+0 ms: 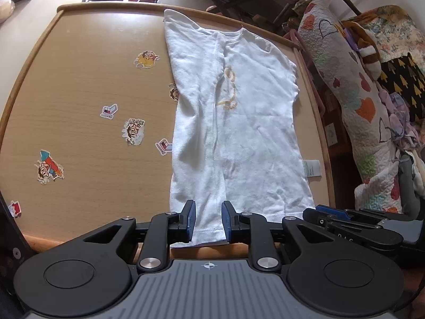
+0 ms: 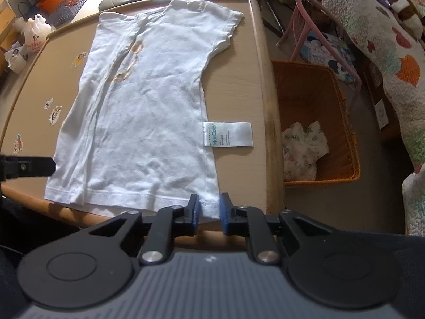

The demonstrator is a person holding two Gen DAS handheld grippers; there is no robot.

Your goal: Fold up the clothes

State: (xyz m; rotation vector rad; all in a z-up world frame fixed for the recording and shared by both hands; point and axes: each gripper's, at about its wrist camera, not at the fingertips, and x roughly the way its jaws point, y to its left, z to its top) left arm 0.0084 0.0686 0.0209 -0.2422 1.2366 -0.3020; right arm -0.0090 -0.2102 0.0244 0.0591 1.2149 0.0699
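A small white T-shirt lies flat on the wooden table, collar far, hem near, with its left side folded over the middle. It also shows in the right wrist view, where a white care label sticks out at its right edge. My left gripper is open, its blue pads on either side of the hem's left part at the table's near edge. My right gripper is open around the hem's right corner; it also shows in the left wrist view.
Cartoon stickers dot the table's left half. An orange wicker basket holding folded floral cloth stands on the floor right of the table. A quilt and a pink chair are beyond it.
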